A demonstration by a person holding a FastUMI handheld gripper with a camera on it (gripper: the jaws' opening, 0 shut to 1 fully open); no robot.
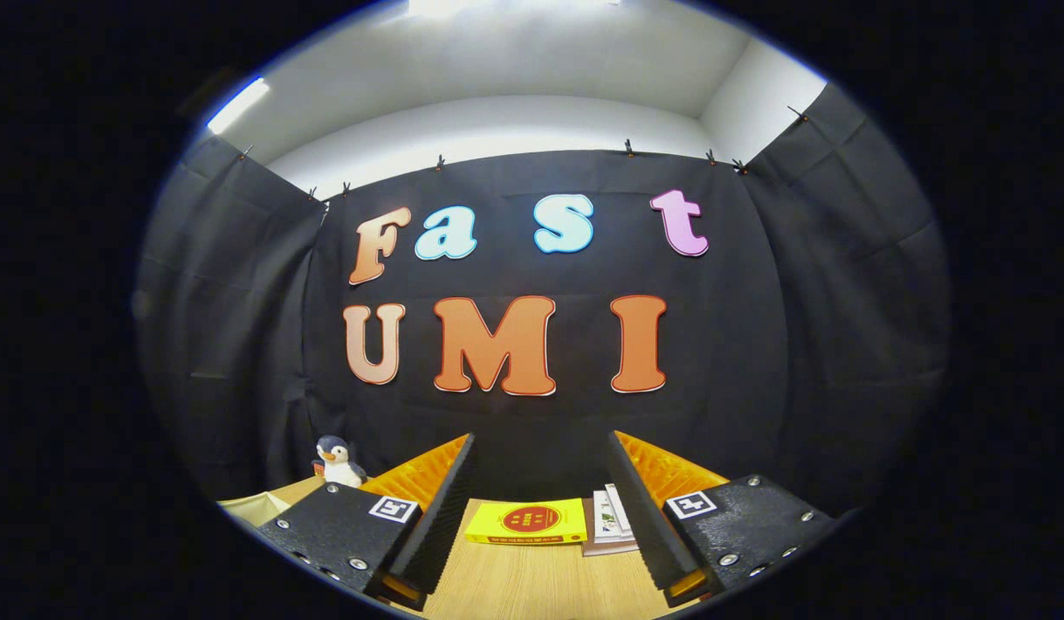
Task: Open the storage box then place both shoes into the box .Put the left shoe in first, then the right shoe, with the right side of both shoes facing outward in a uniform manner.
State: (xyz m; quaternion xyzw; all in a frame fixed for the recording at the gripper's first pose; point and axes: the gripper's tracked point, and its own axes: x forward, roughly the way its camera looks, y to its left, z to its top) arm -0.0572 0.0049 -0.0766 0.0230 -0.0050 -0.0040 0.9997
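My gripper is open, its two fingers spread wide with nothing between them. It is held level above a wooden table and faces the back wall of the booth. Through the gap between the fingers I see the far part of the tabletop.
A yellow book with a red oval lies flat on the table beyond the fingers. Beside it on the right is a small stack of papers or booklets. A toy penguin stands at the far left, near the wall.
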